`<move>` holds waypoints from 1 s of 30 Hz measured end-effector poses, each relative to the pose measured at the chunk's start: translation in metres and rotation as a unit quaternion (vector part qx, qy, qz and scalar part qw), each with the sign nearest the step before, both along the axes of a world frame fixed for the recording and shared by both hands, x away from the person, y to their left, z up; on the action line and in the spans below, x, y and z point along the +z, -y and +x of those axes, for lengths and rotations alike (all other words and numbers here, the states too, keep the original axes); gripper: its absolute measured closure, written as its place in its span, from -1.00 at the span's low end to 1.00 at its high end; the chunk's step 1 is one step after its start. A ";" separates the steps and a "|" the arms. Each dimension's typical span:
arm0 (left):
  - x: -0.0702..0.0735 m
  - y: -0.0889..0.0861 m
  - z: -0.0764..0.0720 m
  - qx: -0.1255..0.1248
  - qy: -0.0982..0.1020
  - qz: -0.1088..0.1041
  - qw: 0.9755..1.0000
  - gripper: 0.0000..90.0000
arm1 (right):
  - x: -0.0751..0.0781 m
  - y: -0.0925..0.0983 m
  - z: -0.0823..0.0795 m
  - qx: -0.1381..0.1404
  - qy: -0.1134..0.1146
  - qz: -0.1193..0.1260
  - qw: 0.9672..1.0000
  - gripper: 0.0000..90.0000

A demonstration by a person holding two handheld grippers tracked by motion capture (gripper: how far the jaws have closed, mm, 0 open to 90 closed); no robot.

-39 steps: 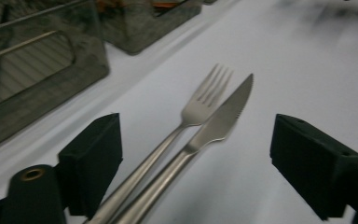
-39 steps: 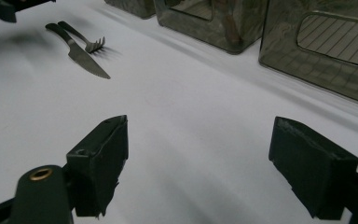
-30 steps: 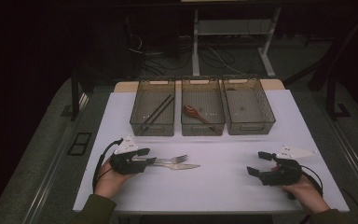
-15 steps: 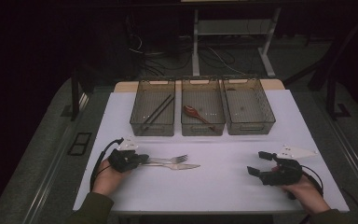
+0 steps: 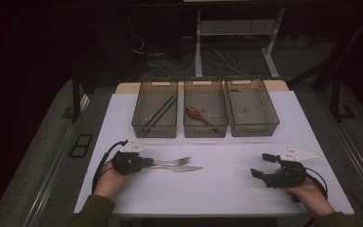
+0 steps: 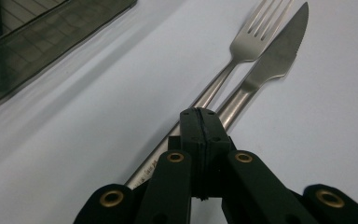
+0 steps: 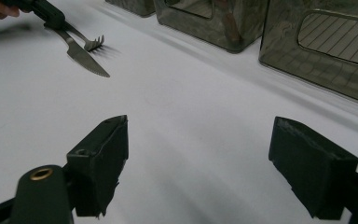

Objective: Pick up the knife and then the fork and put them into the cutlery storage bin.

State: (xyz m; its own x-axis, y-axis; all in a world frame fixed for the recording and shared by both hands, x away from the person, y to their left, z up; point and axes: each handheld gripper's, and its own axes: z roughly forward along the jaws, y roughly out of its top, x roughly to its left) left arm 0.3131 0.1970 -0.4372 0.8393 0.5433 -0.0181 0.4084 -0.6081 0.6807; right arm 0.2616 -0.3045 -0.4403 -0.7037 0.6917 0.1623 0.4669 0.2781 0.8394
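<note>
At the lower left of the high view the left gripper (image 5: 144, 162) has just been closing; its fingers (image 6: 200, 135) now meet over the handles of the fork (image 5: 172, 161) and knife (image 5: 182, 168), which lie side by side on the counter (image 5: 217, 189), though which handle they pinch I cannot tell. A lift toward the trays (image 5: 205, 133) looks next. At lower right, the right gripper (image 5: 263, 165) rests with fingers apart, empty
</note>
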 end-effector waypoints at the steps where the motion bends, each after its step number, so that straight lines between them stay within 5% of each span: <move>1: 0.001 0.001 0.000 0.001 0.016 0.025 1.000 0.97 | 0.000 0.000 0.000 0.000 0.000 0.000 1.000 -0.58; 17: 0.000 -0.007 0.004 -0.007 -0.016 0.015 1.000 0.98 | 0.000 0.000 0.000 0.001 -0.002 0.001 1.000 -0.58; 30: 0.000 -0.010 -0.003 -0.037 -0.046 0.000 0.998 0.98 | -0.001 0.000 0.001 0.001 -0.003 0.001 1.000 -0.58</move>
